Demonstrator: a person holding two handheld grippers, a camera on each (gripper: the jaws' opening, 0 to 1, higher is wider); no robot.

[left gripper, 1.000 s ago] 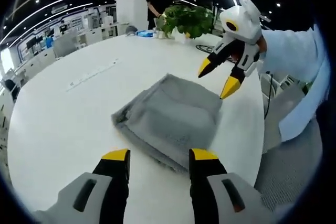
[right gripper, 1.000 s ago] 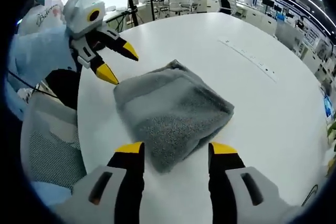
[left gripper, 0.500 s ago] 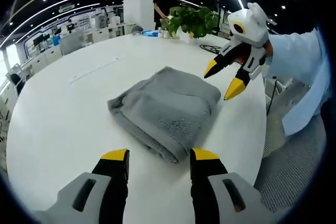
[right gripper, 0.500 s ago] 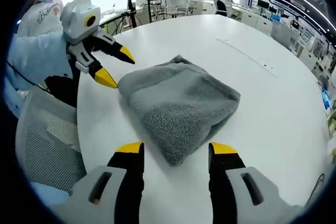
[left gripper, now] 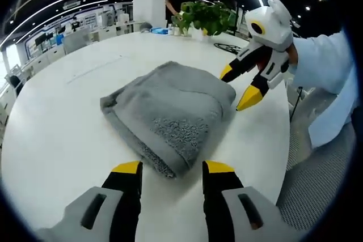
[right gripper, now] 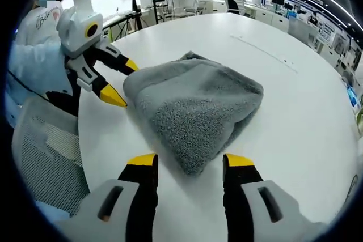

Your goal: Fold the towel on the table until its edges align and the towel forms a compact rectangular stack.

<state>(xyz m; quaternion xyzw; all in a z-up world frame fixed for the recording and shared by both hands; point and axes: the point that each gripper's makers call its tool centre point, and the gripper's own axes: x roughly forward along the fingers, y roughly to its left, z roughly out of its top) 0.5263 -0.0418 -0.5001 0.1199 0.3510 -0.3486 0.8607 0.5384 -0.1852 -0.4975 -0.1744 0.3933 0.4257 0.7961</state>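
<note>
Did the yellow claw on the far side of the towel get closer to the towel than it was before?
Yes. In the left gripper view the right gripper now has its yellow tips against the grey towel's far corner; earlier a strip of white table separated them.

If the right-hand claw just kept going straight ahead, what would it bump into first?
Probably the grey towel: its near corner lies just ahead of the open right gripper, between the jaws.

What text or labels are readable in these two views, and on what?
No text reads clearly in either view.
Person's shirt, right gripper view: a line of script lettering, too blurred to read.
Towel, table, left gripper, right gripper: no markings.
</note>
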